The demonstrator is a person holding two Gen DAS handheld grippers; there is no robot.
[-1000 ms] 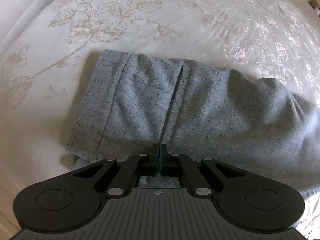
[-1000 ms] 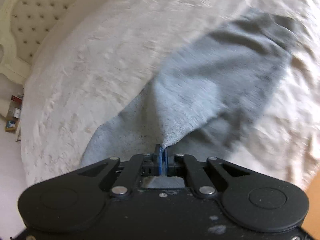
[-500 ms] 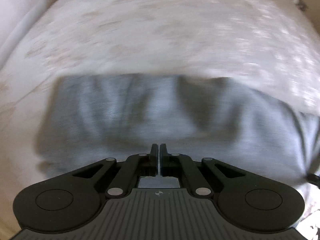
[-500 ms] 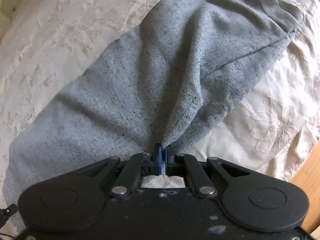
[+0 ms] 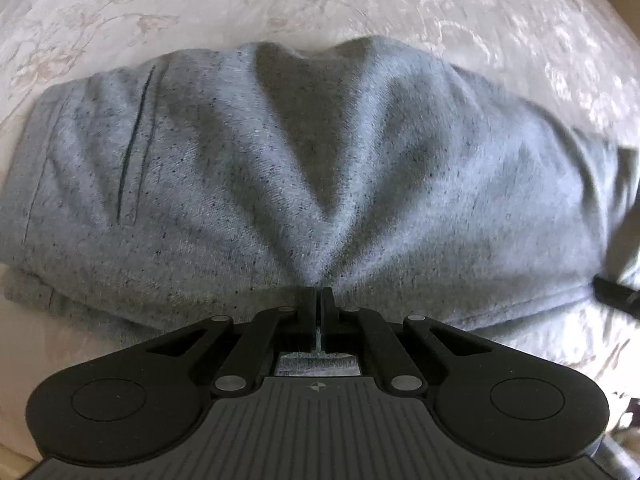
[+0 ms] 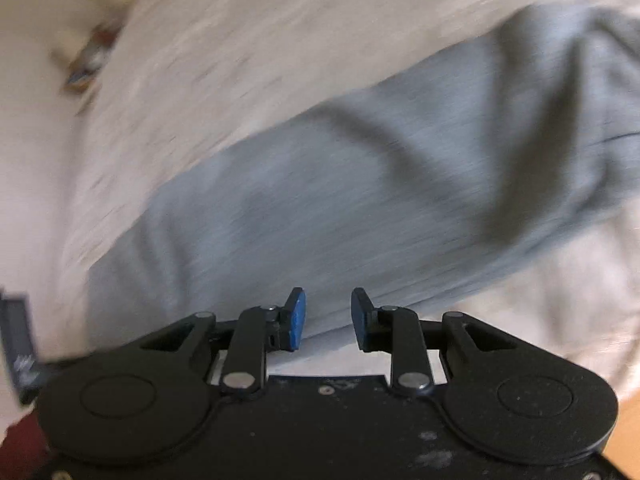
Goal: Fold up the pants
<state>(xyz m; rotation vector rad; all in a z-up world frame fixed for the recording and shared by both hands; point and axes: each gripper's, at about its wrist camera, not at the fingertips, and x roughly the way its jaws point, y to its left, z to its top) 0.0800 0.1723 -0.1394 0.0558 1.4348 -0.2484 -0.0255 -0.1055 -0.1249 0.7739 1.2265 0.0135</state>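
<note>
Pants [image 5: 320, 184] pinched — left tool [image 5: 319, 300].

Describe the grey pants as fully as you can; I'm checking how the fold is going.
The grey pants are speckled, soft knit, with a slit pocket and stitched seams. They lie folded in layers on the cream embroidered bedspread, creases fanning out from the left claw, which is shut on their near edge. The right claw, whose jaws have just been opening, stands open with nothing gripped.
</note>
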